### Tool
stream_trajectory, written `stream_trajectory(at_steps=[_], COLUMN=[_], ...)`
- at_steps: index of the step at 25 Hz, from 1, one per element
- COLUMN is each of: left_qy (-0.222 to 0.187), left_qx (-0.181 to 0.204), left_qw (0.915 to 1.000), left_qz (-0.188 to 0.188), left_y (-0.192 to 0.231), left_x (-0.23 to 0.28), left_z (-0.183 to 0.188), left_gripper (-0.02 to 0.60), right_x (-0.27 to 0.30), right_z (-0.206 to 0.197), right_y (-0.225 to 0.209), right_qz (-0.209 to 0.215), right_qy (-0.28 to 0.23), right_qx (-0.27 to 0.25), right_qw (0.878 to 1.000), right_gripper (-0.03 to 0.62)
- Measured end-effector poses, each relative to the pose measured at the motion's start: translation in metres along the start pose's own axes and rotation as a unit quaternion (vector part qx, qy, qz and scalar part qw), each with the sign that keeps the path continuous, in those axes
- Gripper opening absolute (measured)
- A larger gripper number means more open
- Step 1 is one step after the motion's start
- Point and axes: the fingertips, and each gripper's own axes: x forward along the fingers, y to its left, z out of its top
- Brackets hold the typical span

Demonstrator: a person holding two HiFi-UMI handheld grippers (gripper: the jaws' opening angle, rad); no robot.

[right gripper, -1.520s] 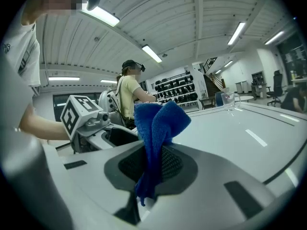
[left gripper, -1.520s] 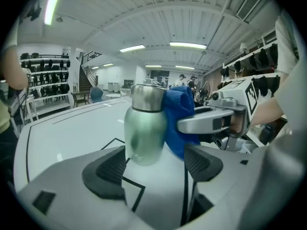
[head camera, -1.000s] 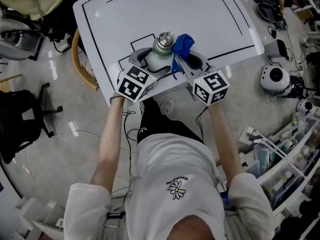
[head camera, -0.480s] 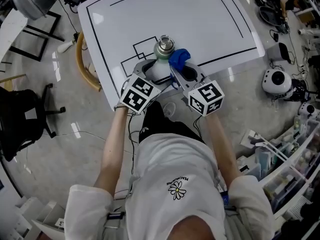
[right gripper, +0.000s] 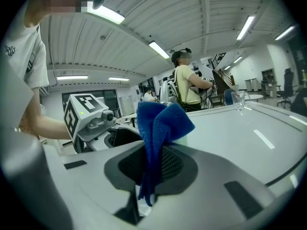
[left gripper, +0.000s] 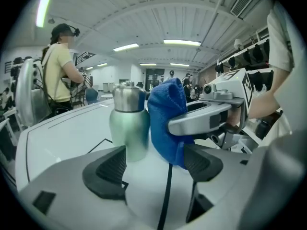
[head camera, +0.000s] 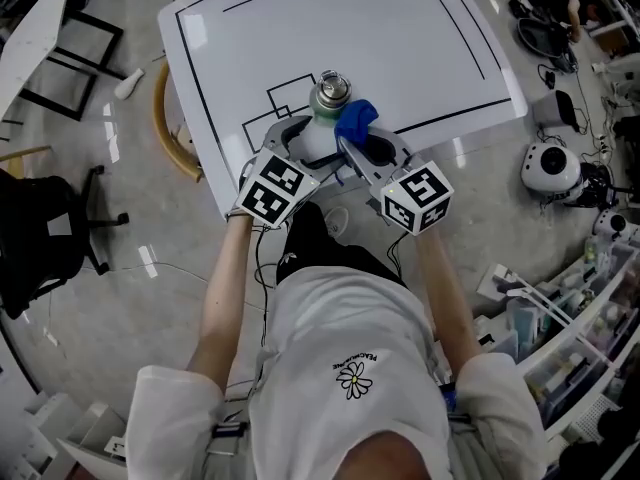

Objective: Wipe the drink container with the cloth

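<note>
A pale green bottle (head camera: 327, 98) with a steel cap stands upright near the front edge of the white table (head camera: 400, 48). My right gripper (head camera: 352, 140) is shut on a blue cloth (head camera: 355, 118), and the cloth presses against the bottle's right side. In the right gripper view the cloth (right gripper: 158, 128) stands up out of the shut gripper (right gripper: 153, 164) and hides most of the bottle. My left gripper (head camera: 305, 138) is open; in its view the bottle (left gripper: 127, 121) stands just beyond its left jaw, with the cloth (left gripper: 165, 119) beside it.
Black lines mark a rectangle and small squares on the table. A clear glass (right gripper: 238, 99) stands at the table's far edge. A wooden chair (head camera: 165, 118) sits left of the table. A person in a yellow shirt (left gripper: 60, 66) stands beyond it. A round white device (head camera: 548, 168) lies on the floor at right.
The right gripper has drawn the cloth slightly down and back along the bottle's right side. The head camera has shifted. The bottle stays upright in place.
</note>
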Motion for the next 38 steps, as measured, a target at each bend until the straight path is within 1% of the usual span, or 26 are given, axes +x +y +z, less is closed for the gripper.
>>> stream_trajectory(at_steps=[3,6,9,10,12,15,18,19,20,21,25,31,35,38], left_qy=[-0.026,-0.043,-0.045,-0.041,-0.032,-0.024,-0.012,-0.010,-0.009,-0.010,-0.017,-0.021,-0.023,-0.023], left_qx=[0.002,0.007,0.015,0.018,0.027,0.034,0.040,0.041,0.041,0.041,0.042,0.040,0.040,0.041], left_qw=[0.9993,0.9981,0.9976,0.9975,0.9969,0.9959,0.9937,0.9924,0.9911,0.9903,0.9904,0.9904,0.9905,0.9903], left_qz=[0.027,0.043,0.051,0.056,0.067,0.081,0.104,0.116,0.127,0.132,0.130,0.130,0.130,0.131], left_y=[0.012,0.020,0.023,0.023,0.025,0.028,0.031,0.033,0.036,0.037,0.040,0.041,0.042,0.040], left_x=[-0.011,-0.014,-0.011,-0.010,-0.009,-0.006,-0.002,-0.001,-0.001,-0.001,-0.001,-0.004,-0.004,-0.003], left_z=[0.019,0.037,0.047,0.048,0.049,0.052,0.052,0.051,0.051,0.052,0.053,0.050,0.050,0.050], left_gripper=[0.365,0.365,0.365,0.365,0.365,0.365,0.362,0.348,0.290,0.276,0.275,0.273,0.273,0.273], right_x=[-0.013,-0.020,-0.024,-0.023,-0.015,0.009,0.032,0.036,0.039,0.040,0.043,0.043,0.040,0.035], right_z=[0.027,0.063,0.098,0.108,0.119,0.120,0.109,0.106,0.103,0.101,0.099,0.097,0.091,0.087], right_y=[-0.006,-0.018,-0.030,-0.032,-0.033,-0.029,-0.022,-0.019,-0.015,-0.012,-0.003,0.005,0.018,0.022], right_qz=[-0.009,-0.020,-0.028,-0.025,-0.008,0.033,0.069,0.078,0.084,0.089,0.092,0.095,0.114,0.118], right_qy=[-0.022,-0.048,-0.065,-0.064,-0.046,0.006,0.053,0.063,0.071,0.078,0.090,0.088,0.097,0.100], right_qx=[-0.019,-0.050,-0.094,-0.113,-0.149,-0.197,-0.215,-0.218,-0.222,-0.226,-0.248,-0.246,-0.257,-0.262], right_qw=[1.000,0.997,0.993,0.991,0.988,0.980,0.973,0.971,0.969,0.967,0.960,0.960,0.955,0.953], right_gripper=[0.043,0.043,0.043,0.043,0.043,0.043,0.043,0.043,0.043,0.043,0.043,0.043,0.043,0.043])
